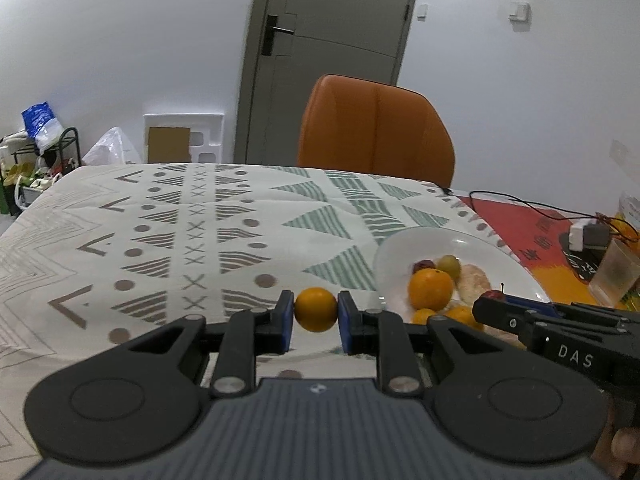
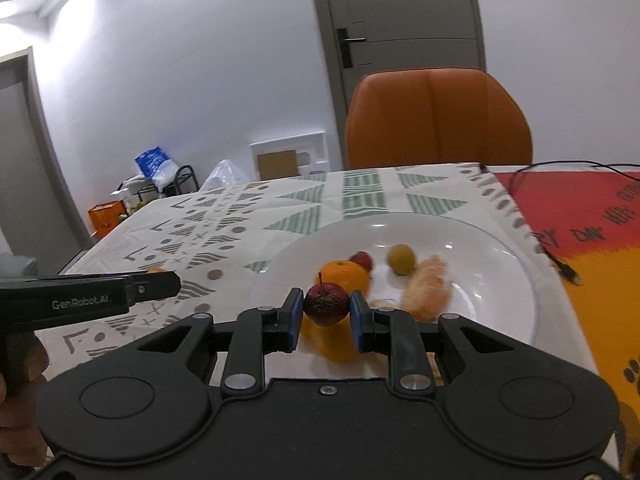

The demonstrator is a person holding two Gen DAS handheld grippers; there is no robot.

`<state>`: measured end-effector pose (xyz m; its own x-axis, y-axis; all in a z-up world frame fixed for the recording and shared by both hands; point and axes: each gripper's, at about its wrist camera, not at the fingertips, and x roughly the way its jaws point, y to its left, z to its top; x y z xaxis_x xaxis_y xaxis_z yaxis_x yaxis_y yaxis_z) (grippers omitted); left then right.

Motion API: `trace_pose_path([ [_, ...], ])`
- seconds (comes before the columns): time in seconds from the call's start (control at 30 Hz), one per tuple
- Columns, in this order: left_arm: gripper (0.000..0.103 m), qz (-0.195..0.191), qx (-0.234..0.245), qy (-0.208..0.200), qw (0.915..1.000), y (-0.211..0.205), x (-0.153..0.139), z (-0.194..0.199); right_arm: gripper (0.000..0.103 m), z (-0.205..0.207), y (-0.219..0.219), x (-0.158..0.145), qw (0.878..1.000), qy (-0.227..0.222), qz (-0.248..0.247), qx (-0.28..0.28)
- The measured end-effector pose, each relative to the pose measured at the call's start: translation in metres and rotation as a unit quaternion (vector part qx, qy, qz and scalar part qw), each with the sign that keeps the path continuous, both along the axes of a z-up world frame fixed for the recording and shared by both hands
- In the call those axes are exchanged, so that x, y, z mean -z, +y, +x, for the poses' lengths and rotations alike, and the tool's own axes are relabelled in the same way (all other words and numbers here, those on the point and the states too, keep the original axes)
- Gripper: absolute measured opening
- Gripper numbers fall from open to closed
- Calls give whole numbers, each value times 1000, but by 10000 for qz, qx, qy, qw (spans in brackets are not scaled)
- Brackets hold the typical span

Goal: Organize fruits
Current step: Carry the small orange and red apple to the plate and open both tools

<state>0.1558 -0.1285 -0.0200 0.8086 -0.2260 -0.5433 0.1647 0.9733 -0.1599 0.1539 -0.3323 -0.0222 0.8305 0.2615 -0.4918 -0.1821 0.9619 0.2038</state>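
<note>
- Presently the left gripper point(image 1: 316, 312) is clenched on a small orange point(image 1: 316, 309), pinched between its blue pads above the patterned tablecloth point(image 1: 168, 216).
- Beyond its right side lies the white plate point(image 1: 412, 244) of fruit.
- Its partner, the right gripper point(image 2: 326, 306), grasps a dark red fruit point(image 2: 326, 304) over that plate's near edge.

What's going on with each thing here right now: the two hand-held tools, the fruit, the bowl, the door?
Left tool: shut on a small orange, above the tablecloth.
Right tool: shut on a small dark red fruit, over the bowl.
Glass bowl: upright, holding several fruits.
Large orange: resting in the bowl.
Door: closed.
</note>
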Motion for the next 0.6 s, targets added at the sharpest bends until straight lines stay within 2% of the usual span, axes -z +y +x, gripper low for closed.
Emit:
trace_pose_path([
  [0.5, 22, 221, 348, 27, 9991, -45, 2, 0, 23, -7, -51, 14, 9986, 32, 191, 500],
  [0.6, 22, 265, 399, 46, 9988, -51, 3, 2, 31, -8, -59, 16, 9978, -9, 264, 607],
])
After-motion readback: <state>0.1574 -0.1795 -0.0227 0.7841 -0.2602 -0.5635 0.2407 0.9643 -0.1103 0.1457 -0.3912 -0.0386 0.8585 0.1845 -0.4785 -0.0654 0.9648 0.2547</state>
